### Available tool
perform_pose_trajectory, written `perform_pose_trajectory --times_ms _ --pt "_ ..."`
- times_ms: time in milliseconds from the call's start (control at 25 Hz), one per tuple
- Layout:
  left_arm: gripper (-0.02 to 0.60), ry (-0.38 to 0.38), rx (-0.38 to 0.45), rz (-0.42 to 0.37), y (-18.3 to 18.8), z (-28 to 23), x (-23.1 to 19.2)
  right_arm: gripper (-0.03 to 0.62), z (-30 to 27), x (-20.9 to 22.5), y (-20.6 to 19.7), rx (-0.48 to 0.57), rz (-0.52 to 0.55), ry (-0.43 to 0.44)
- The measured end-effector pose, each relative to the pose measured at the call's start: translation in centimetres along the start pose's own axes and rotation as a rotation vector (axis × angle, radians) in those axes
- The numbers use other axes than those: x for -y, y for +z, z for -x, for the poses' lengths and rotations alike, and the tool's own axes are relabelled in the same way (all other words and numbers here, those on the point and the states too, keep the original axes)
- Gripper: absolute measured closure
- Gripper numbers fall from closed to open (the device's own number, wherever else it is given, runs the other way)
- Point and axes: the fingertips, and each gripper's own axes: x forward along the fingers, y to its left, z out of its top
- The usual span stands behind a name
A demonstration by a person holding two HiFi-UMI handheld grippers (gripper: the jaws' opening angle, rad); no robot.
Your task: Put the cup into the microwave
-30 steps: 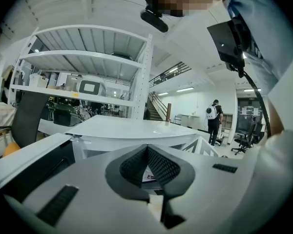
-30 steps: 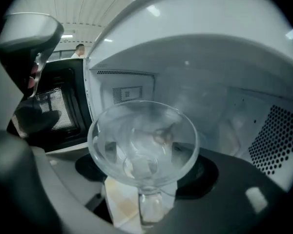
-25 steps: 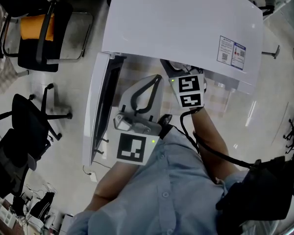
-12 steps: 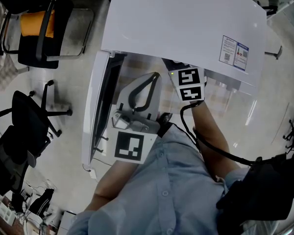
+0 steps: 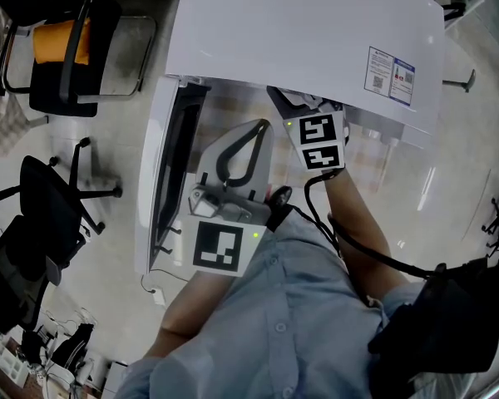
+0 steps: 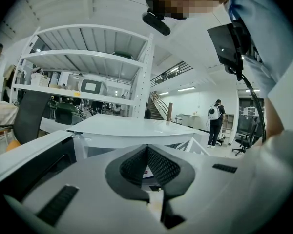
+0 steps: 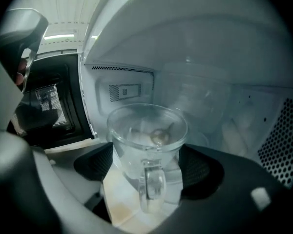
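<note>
1. Plainly a glass cup (image 7: 146, 145): looks stiff, slick, fragile, prob. light. Best gripped across its walls, w/ handle (image 7: 151, 191) left free.
2. Cup stands upright inside microwave (image 7: 195, 48), btw right gripper (image 7: 147, 165) fingers. These are spread close beside its walls and have just been opening.
3. Left gripper (image 6: 147, 150) fingers are pressed together, empty.

No print can be read: the sticker (image 5: 391, 71) on the microwave (image 5: 299, 32) top is too small.
</note>
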Motion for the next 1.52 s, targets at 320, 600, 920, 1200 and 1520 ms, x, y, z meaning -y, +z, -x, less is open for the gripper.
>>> perform_pose_trajectory --times_ms 320,600,920,1200,1520 --pt "0.577 -0.013 0.014 -0.012 0.2 1.0 1.8 0.203 2.5 0.0 -0.1 0.025 0.009 -0.021" --pt "0.577 -0.014 0.039 -0.016 0.4 2.5 3.9 0.203 6.8 -0.6 -0.7 0.048 0.02 -0.051" --pt "0.577 -0.047 0.096 -0.064 2.0 4.0 7.2 0.204 12.3 -3.1 -1.8 0.07 0.011 -0.03" --pt "0.577 -0.073 0.08 -0.088 2.0 4.2 8.7 0.327 13.1 -4.8 -1.9 0.09 -0.028 0.005" --pt "0.577 -0.064 0.036 -0.089 1.2 3.0 6.7 0.592 9.6 -5.1 -2.4 0.055 -0.078 0.002"
